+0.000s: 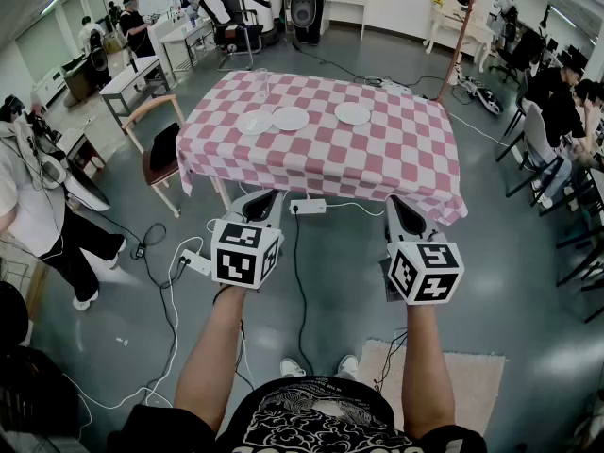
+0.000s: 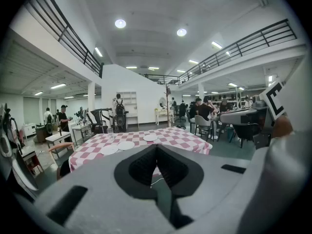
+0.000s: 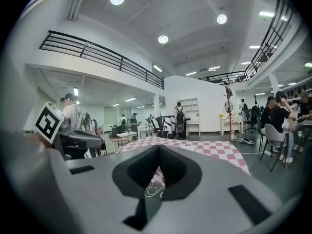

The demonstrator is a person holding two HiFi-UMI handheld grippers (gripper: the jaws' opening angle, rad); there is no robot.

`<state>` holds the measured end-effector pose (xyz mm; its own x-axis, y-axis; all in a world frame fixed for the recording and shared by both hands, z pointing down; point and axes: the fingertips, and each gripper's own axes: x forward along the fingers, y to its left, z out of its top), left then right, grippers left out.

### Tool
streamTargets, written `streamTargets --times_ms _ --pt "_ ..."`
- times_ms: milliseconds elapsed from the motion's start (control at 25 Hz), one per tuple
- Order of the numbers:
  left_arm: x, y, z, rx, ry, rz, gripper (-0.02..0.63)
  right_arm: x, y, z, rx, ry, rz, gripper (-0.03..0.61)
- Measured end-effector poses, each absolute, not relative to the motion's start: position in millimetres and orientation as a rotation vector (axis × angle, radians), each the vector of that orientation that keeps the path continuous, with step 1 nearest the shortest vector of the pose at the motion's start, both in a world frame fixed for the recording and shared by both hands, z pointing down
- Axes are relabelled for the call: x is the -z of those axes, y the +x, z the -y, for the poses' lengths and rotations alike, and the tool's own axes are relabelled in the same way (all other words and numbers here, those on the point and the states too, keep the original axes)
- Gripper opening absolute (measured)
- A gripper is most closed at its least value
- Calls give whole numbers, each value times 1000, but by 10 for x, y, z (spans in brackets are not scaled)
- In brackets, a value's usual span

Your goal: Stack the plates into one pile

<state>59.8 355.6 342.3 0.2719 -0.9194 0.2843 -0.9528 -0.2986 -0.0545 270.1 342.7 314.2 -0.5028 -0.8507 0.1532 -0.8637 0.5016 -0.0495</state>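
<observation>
Plates (image 1: 290,118) sit on the checked table (image 1: 377,163). My left gripper (image 1: 265,199) and right gripper (image 1: 400,206) are clenched empty; arriving so, I'd shove one away.

The right gripper view shows the checked table (image 3: 214,147) nearly edge-on, so its plates (image 1: 290,118) are hidden from me there. A clear thing (image 1: 260,85) behind them is too faint to name.

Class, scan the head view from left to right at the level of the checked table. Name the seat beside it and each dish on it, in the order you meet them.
wooden chair → left plate → middle plate → right plate
</observation>
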Motion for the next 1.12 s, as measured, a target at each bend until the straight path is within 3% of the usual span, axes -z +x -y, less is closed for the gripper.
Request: streamTargets --times_ms 560,1120 --pt "-3453 173 -3633 -376 2414 1766 8 -3211 2146 -3560 -209 1463 2635 20" --pt "-3578 -430 -3659 -332 2336 1807 134 -3234 1551 -3480 -220 1389 2669 106"
